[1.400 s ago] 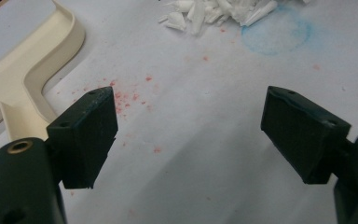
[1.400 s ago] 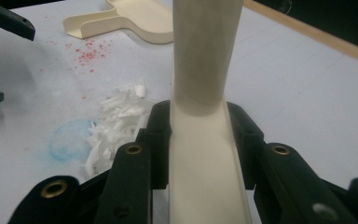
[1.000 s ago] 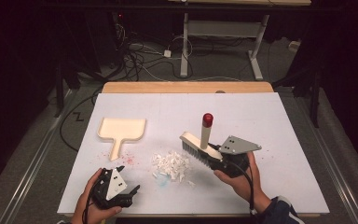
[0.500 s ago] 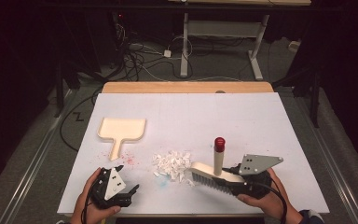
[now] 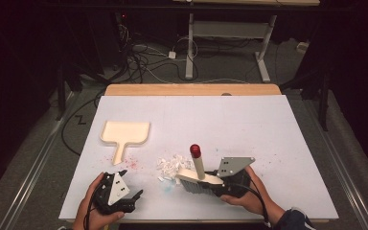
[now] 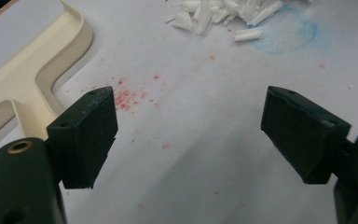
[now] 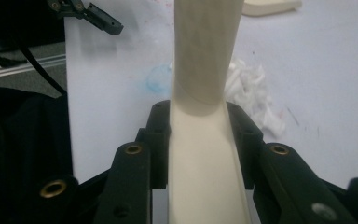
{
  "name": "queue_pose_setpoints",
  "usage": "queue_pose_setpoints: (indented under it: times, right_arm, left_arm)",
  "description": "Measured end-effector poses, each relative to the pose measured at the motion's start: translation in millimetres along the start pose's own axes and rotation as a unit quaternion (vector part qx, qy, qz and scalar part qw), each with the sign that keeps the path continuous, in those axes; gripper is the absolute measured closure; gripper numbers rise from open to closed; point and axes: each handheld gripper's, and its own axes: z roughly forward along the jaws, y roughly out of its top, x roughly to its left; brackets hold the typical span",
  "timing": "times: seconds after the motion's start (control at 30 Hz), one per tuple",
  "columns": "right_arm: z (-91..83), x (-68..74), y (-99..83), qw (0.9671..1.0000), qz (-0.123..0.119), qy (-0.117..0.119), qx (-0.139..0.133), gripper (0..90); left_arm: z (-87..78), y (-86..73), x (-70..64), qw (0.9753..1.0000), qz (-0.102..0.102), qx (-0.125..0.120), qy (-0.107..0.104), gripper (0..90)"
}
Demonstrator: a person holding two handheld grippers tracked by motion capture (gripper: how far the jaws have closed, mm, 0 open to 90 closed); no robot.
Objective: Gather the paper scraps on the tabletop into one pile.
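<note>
The right gripper (image 5: 210, 186), fingers pinching the brush (image 5: 199, 178), has swung back left until the bristles sit just beside the paper scraps (image 5: 171, 165) mid-bench, likely sweeping them toward the dustpan (image 5: 124, 134). The left gripper (image 6: 189, 135) stays put, fingers spread and empty. Its view reveals red specks by the dustpan handle.
</note>
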Motion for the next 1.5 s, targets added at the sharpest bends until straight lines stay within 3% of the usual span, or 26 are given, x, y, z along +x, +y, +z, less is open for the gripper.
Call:
queue_pose_setpoints:
  times: [0.1,0.2,0.4,0.53,0.7,0.83,0.93,1.03,1.13,1.23,1.37,1.5]
  right_arm:
    - [11.9,-4.9,6.2,0.9999,-0.011,0.001,-0.012,67.8]
    - [19.0,-8.9,11.6,0.9998,-0.008,0.001,-0.02,67.8]
    - [11.9,-8.2,21.3,0.9976,-0.003,-0.001,-0.069,67.7]
    - [14.5,-0.2,29.8,0.9953,0.006,0.001,-0.097,67.7]
    - [37.4,16.3,37.0,0.9958,0.007,0.009,-0.091,67.7]
    - [59.1,28.7,39.5,0.9974,0.008,0.015,-0.071,67.7]
    - [70.0,30.6,37.6,0.9981,0.007,0.006,-0.061,67.8]
    - [68.7,24.9,38.3,0.9983,-0.001,-0.015,-0.056,67.7]
    - [65.5,14.8,35.9,0.9979,0.01,-0.031,-0.056,67.7]
    - [57.0,8.0,34.2,0.9971,0.029,-0.024,-0.066,67.6]
    - [34.2,2.4,35.7,0.9952,0.034,-0.015,-0.091,67.5]
    - [7.3,-6.3,36.2,0.9903,0.044,-0.062,-0.116,67.7]
  left_arm:
    - [0.0,0.7,-0.3,1.0,0.001,0.0,0.001,17.5]
    - [-1.3,0.5,-2.0,1.0,0.005,-0.001,-0.001,17.5]
    - [-2.8,-1.0,1.3,1.0,-0.001,-0.002,0.006,17.5]
    - [-10.3,-4.0,8.7,0.9993,-0.02,-0.018,0.024,17.3]
    - [-16.4,-7.3,14.6,0.9979,-0.046,-0.025,0.037,17.3]
    - [-15.9,-8.6,15.3,0.9979,-0.048,-0.023,0.037,17.3]
    - [-15.2,-8.7,13.9,0.9982,-0.044,-0.021,0.035,17.3]
    - [-12.7,-8.3,12.7,0.9987,-0.034,-0.021,0.031,17.3]
    - [-10.0,-6.8,9.9,0.9992,-0.024,-0.015,0.027,17.3]
    - [-8.8,-5.3,7.8,0.9994,-0.02,-0.014,0.023,17.3]
    - [-8.7,-5.3,6.4,0.9995,-0.024,-0.011,0.02,17.3]
    - [-8.9,-5.2,7.5,0.9995,-0.019,-0.014,0.022,17.3]
